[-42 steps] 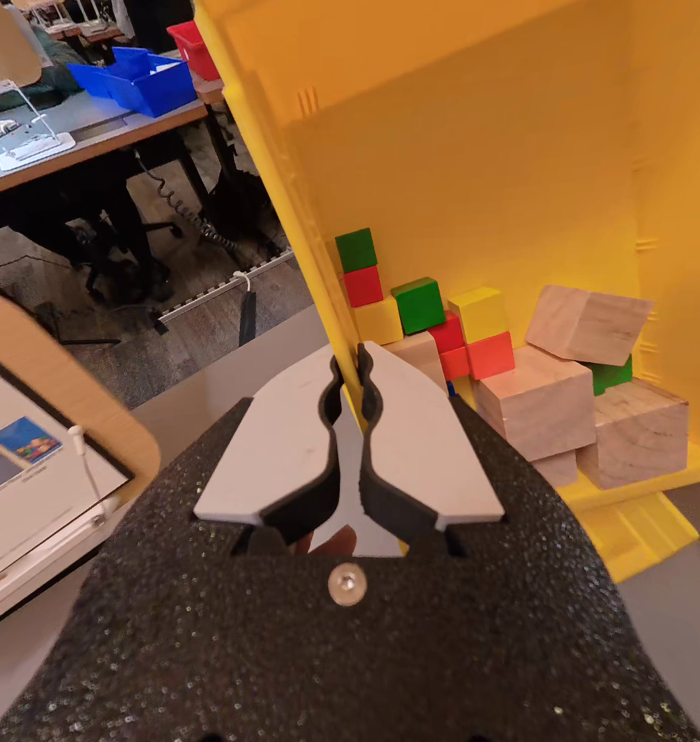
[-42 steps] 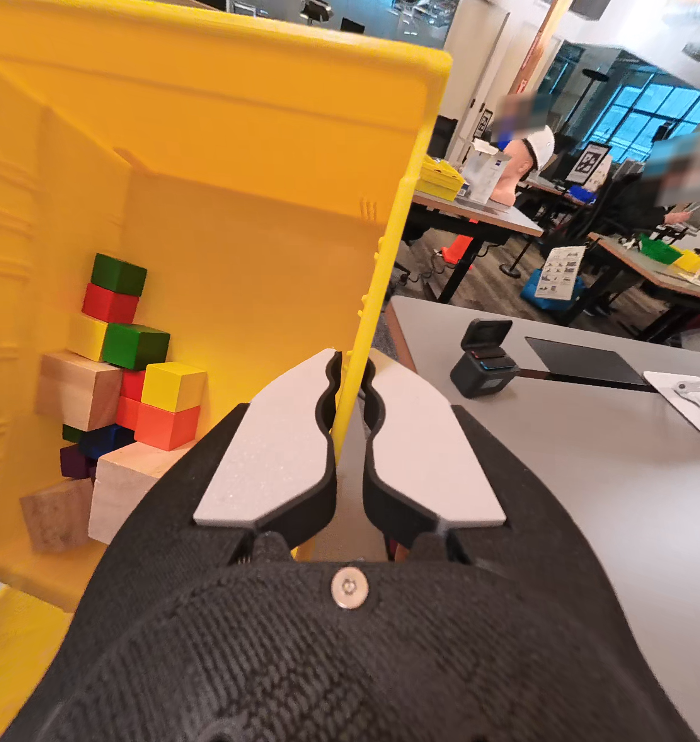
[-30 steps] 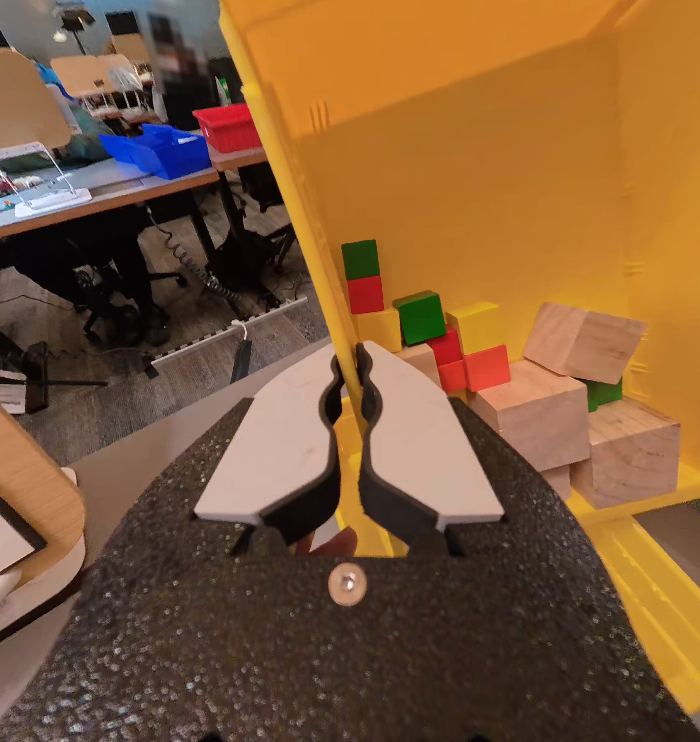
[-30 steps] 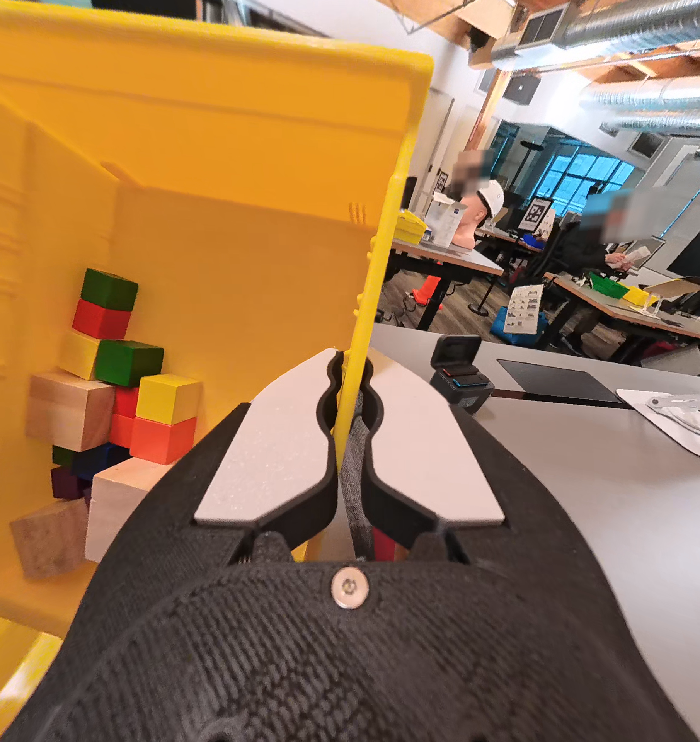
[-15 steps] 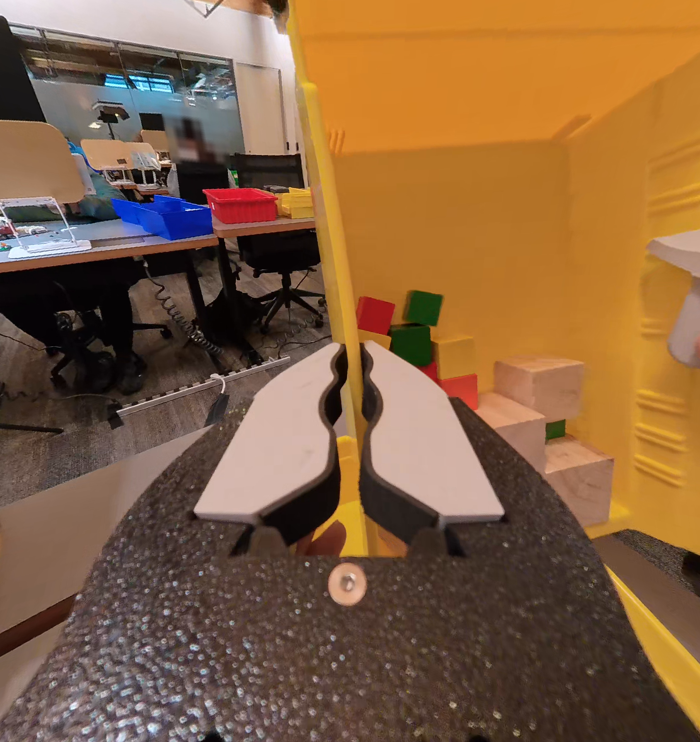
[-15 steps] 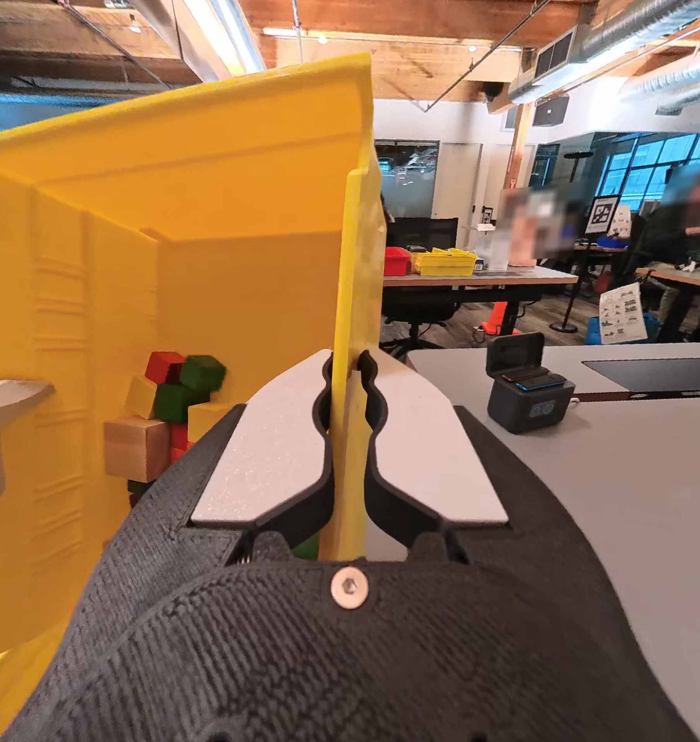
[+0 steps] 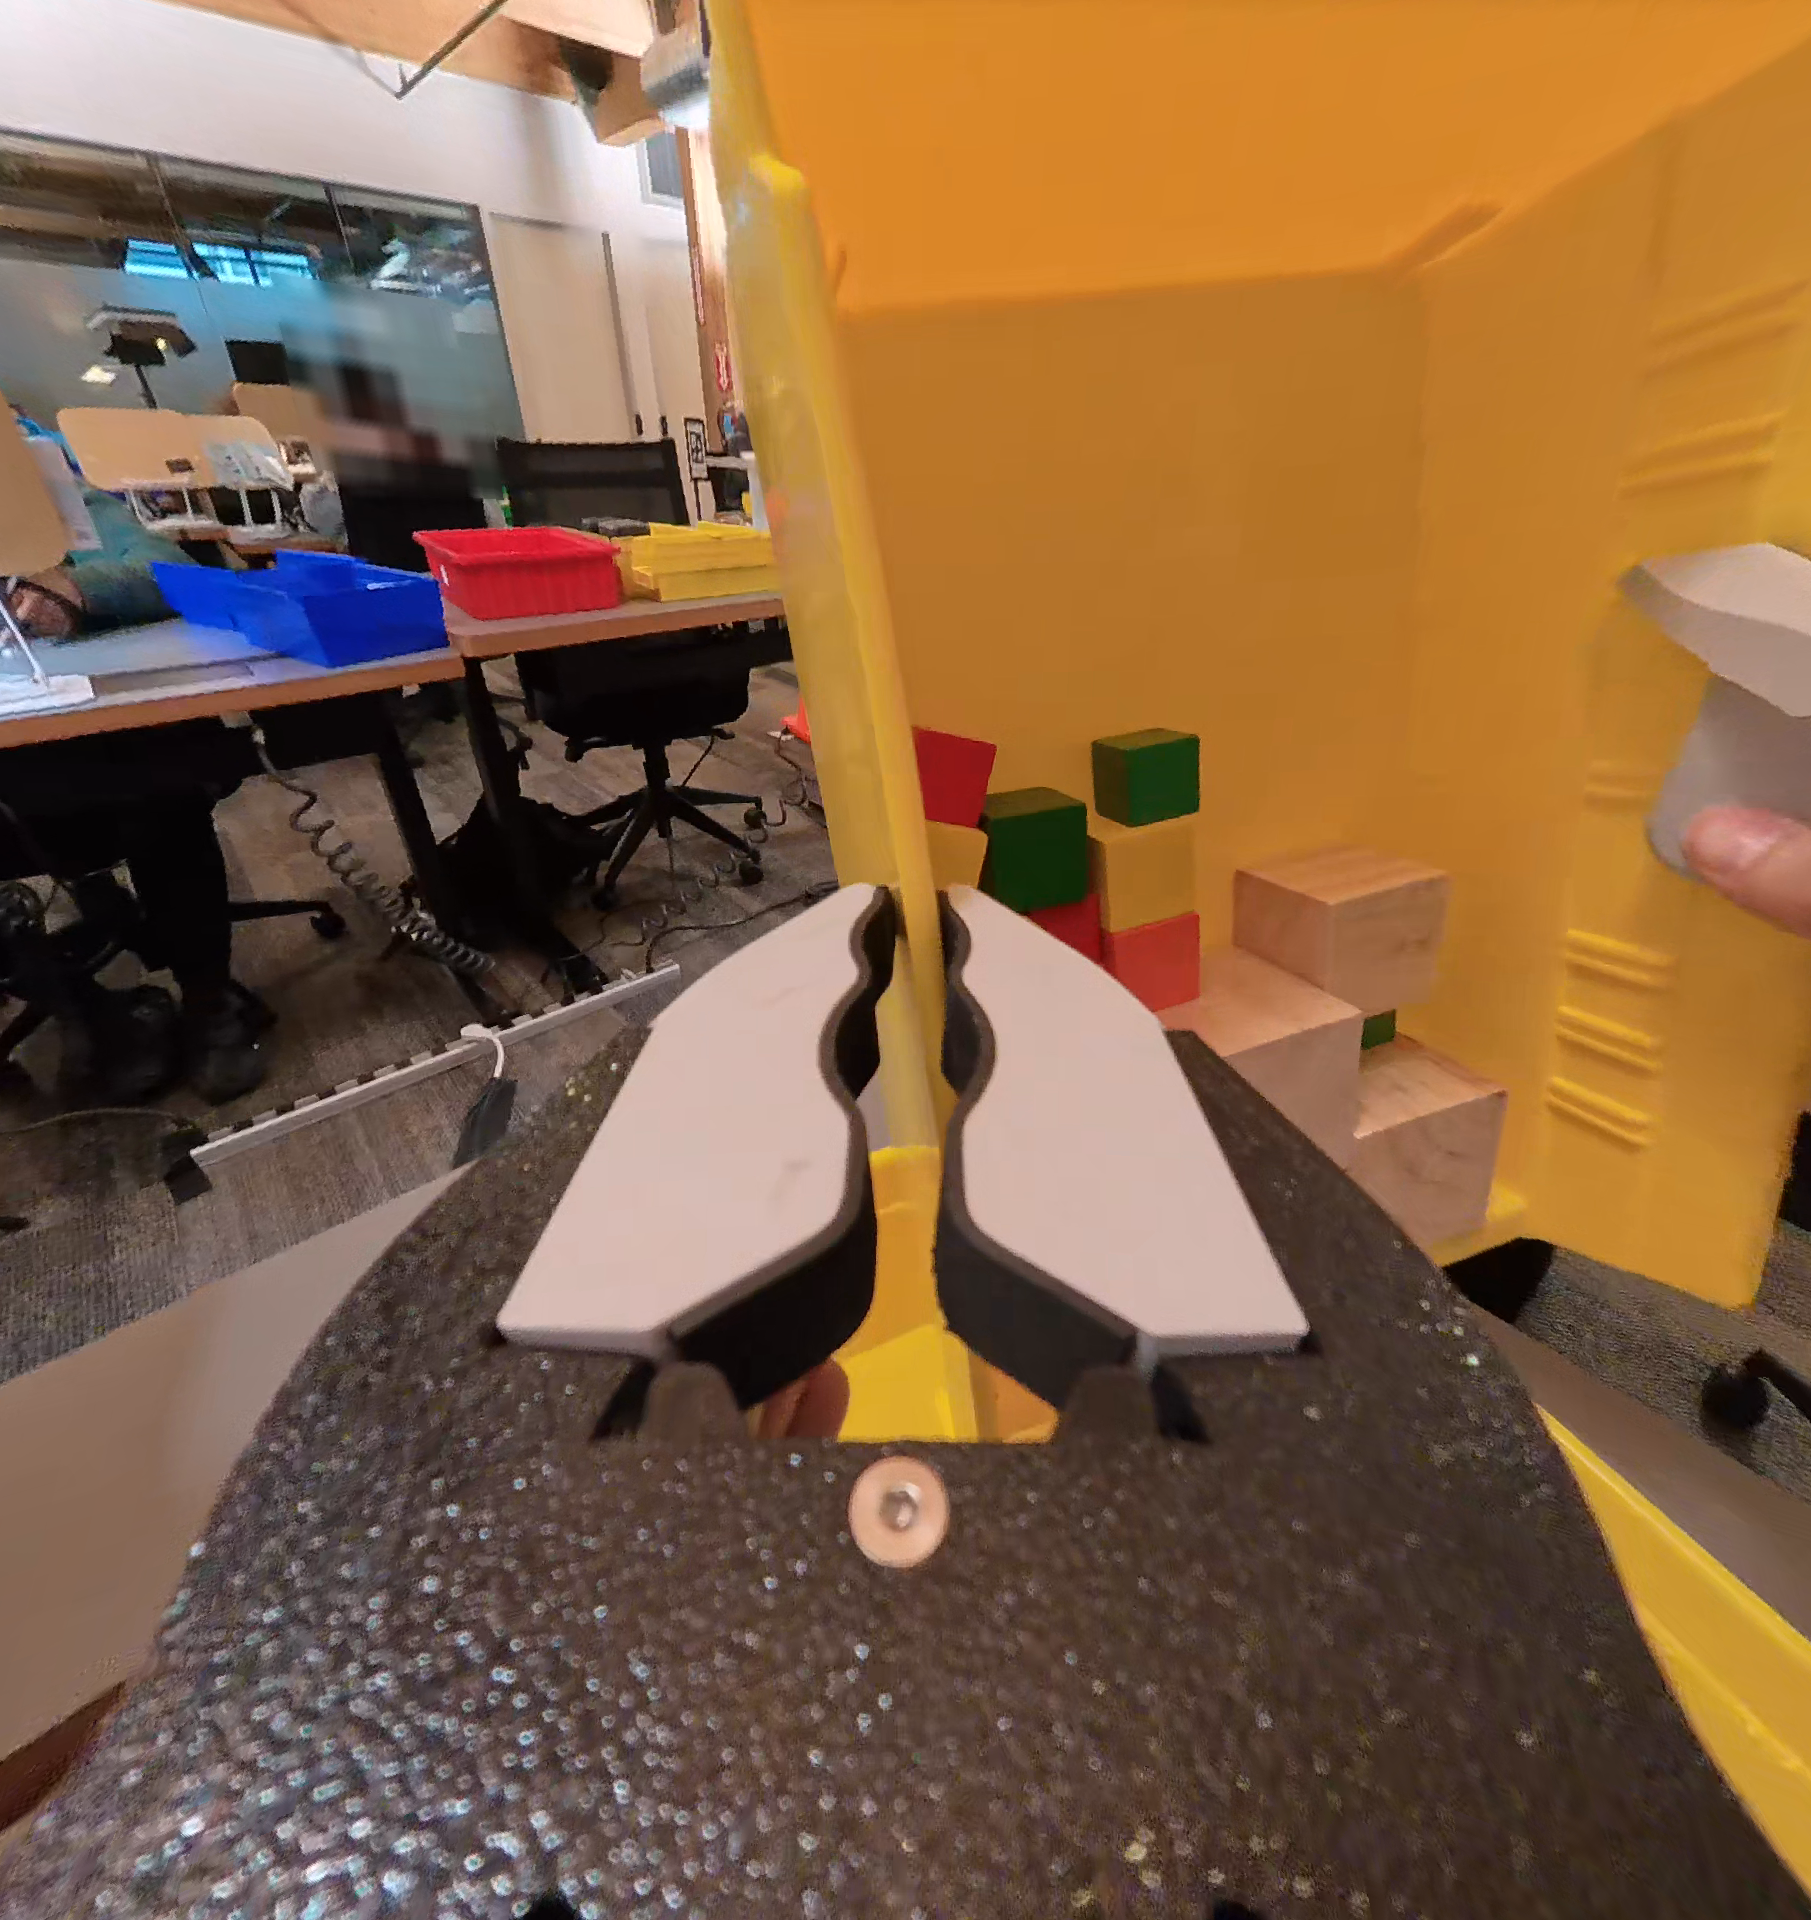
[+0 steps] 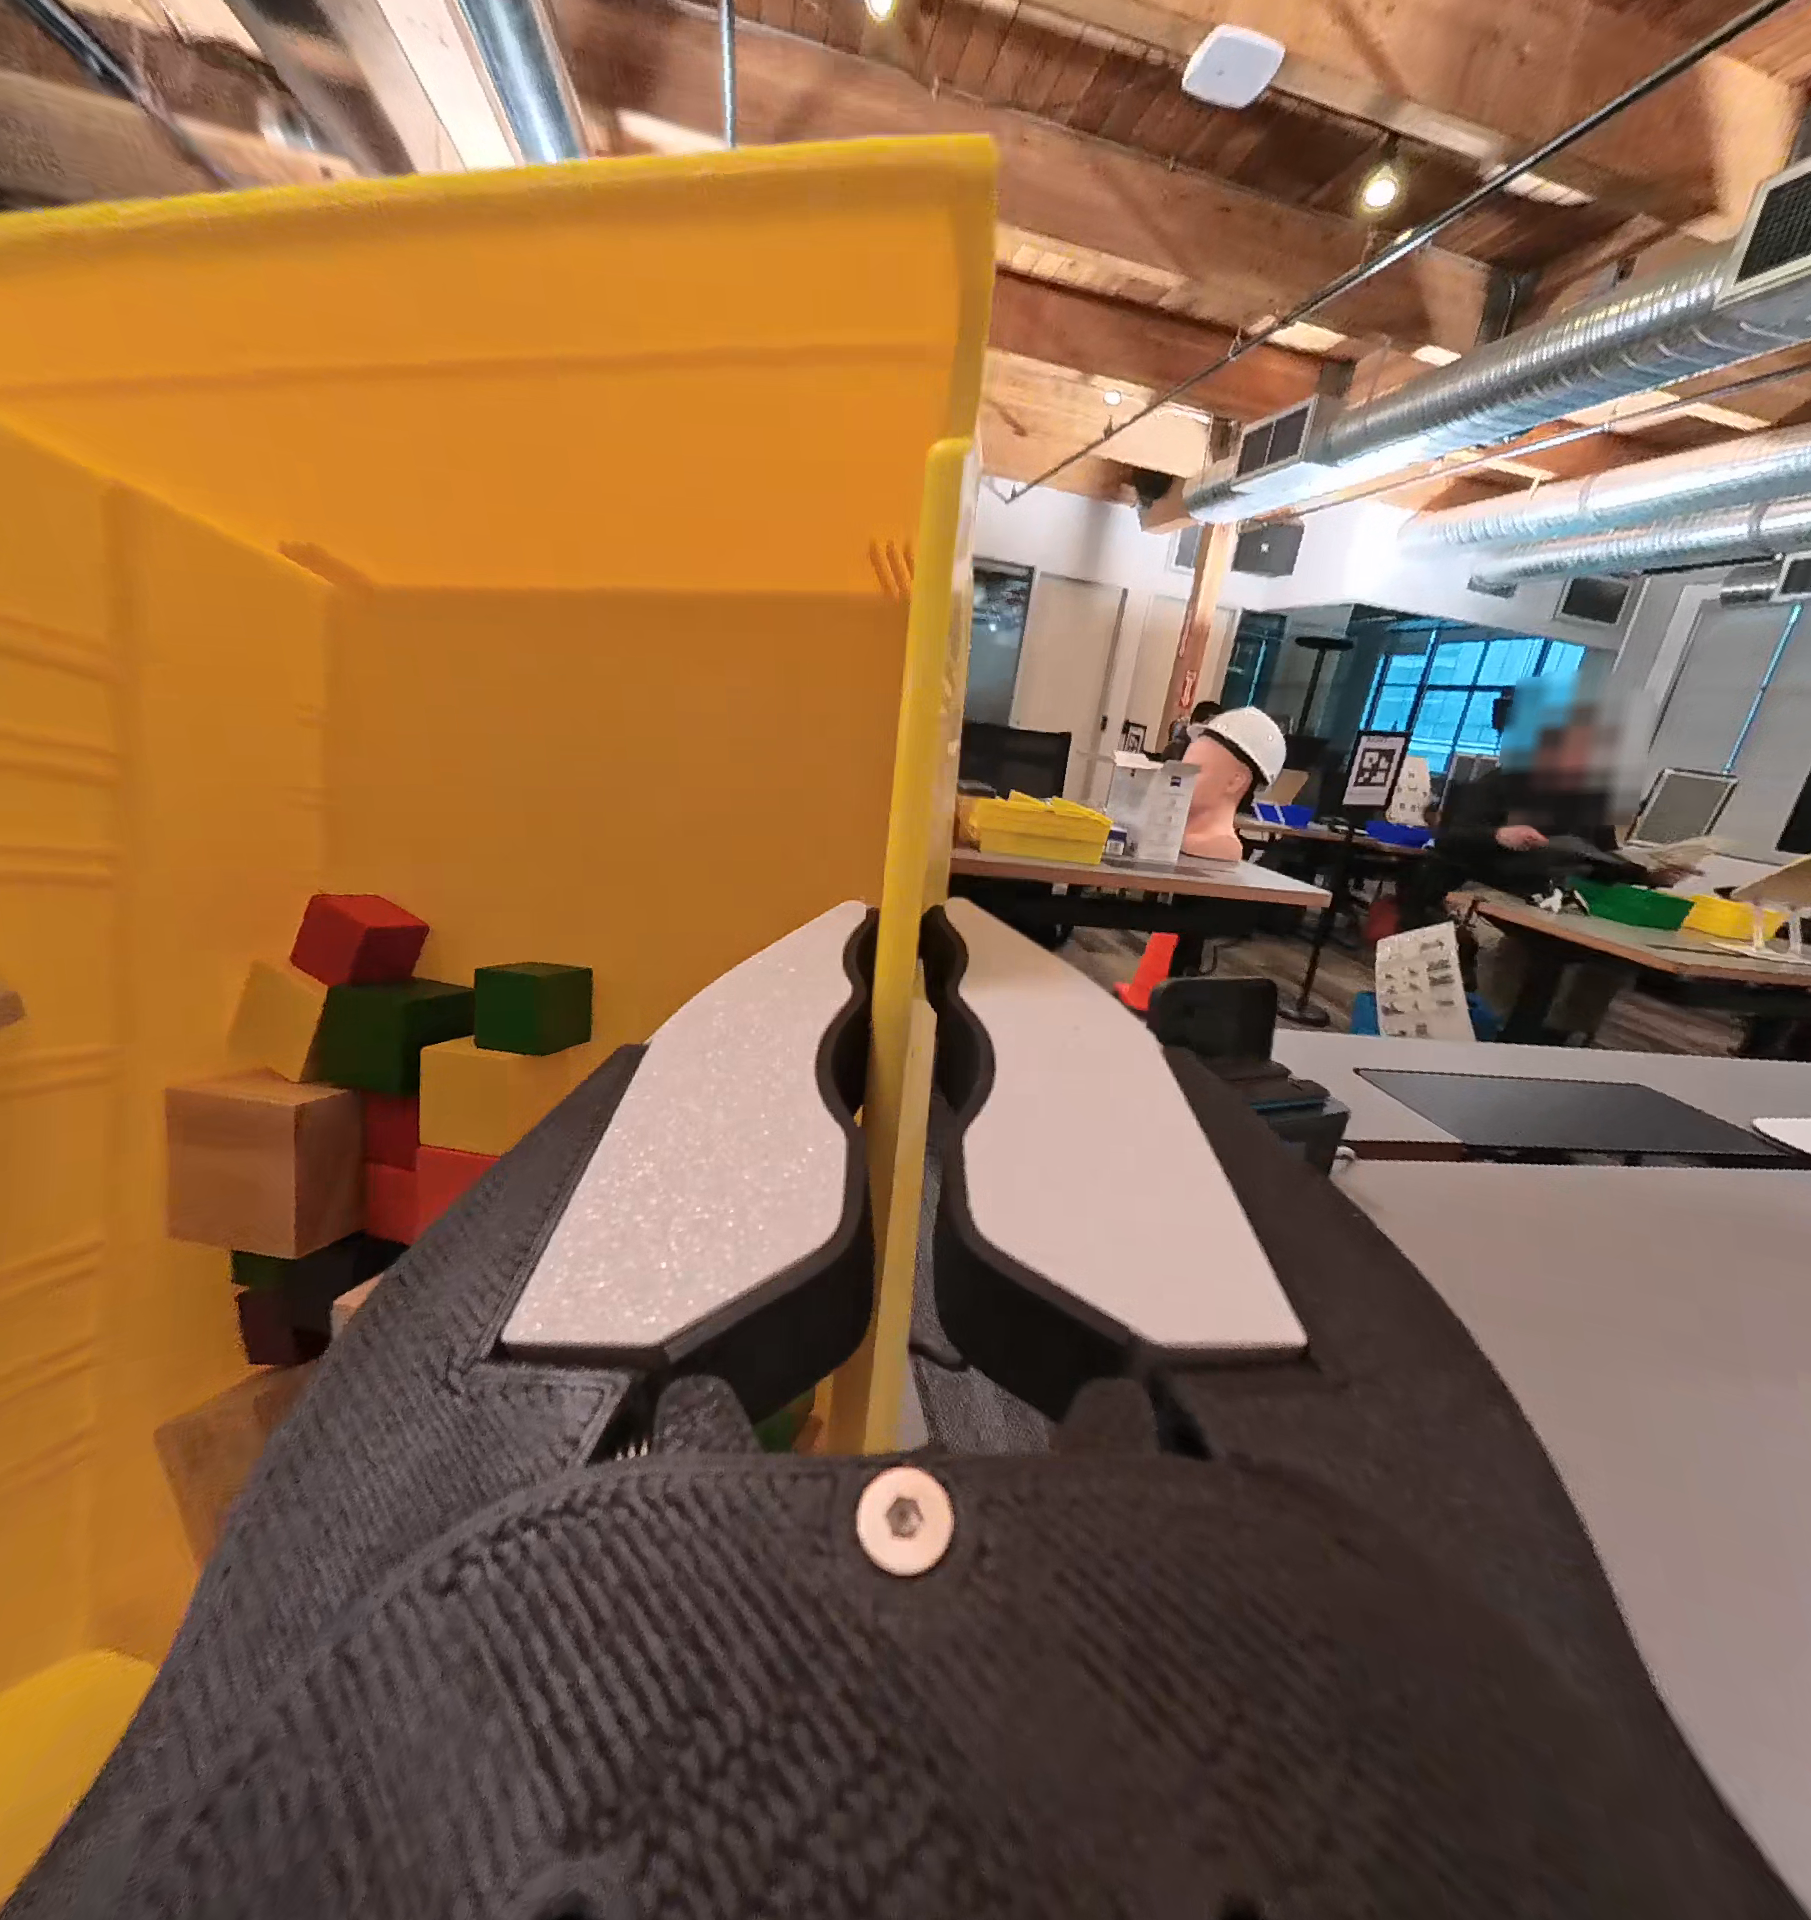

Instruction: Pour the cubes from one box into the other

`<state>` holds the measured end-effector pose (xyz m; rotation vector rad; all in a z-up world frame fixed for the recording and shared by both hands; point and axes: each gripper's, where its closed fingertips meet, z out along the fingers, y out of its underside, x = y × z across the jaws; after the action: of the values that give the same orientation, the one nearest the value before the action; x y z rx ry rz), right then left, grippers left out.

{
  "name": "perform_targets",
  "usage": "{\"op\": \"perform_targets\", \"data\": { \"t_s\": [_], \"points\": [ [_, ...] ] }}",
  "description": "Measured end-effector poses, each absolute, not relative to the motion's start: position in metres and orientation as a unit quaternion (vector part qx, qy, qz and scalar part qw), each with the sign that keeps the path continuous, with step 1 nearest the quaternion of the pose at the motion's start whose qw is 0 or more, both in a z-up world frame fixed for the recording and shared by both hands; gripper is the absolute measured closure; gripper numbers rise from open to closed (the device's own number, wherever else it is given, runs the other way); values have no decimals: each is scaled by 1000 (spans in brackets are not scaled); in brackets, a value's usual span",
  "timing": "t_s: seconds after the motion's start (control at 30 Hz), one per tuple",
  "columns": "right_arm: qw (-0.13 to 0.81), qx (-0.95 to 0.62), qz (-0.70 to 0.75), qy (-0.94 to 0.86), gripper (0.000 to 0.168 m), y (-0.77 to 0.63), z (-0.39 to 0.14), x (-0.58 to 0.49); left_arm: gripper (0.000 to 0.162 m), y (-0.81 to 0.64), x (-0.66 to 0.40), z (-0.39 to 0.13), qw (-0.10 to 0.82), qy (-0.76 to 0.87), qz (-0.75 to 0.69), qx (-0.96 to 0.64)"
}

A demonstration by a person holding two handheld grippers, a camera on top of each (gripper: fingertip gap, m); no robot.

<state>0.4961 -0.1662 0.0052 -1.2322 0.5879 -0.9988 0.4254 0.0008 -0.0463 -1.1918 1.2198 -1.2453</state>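
A yellow box [image 7: 1140, 499] is held up and tipped on its side, its opening toward the cameras. My left gripper [image 7: 916, 914] is shut on its left wall. My right gripper [image 8: 896, 925] is shut on its right wall [image 8: 922, 790]; it also shows at the right edge of the left wrist view [image 7: 1753, 665]. Coloured cubes [image 7: 1036, 847] and larger plain wooden cubes [image 7: 1337, 925] are piled against the box's lower side; they also show in the right wrist view [image 8: 381, 1039]. A green cube [image 7: 1145, 774] stands out from the pile. A second yellow box's rim [image 7: 1711, 1642] lies below.
A grey table [image 8: 1628, 1382] carries a small black case [image 8: 1233, 1060] and a black mat [image 8: 1545, 1112]. Other desks hold blue [image 7: 309, 613], red [image 7: 522, 566] and yellow bins [image 8: 1036, 826]. An office chair [image 7: 641, 727] and a seated person [image 8: 1535, 831] are behind.
Both grippers have lifted and tipped the yellow box further, so the views now look level across the room. The small coloured cubes have shifted, and a green one has come loose from the stack.
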Motion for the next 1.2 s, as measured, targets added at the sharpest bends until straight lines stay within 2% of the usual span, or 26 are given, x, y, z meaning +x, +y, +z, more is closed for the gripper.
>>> {"op": "perform_targets", "data": {
  "t_s": [0.33,0.6,1.2],
  "points": [
    [703,-497,-441,253,160,-163,4,490,157,8,418,-30,528,476,-521,-473],
    [659,-529,-495,203,160,-152,7,487,156,12,423,-62,495,483,-525,-496],
    [643,-520,-541,150,162,-140,20,491,153,14,422,-67,506,494,-526,-473]
  ]
}}
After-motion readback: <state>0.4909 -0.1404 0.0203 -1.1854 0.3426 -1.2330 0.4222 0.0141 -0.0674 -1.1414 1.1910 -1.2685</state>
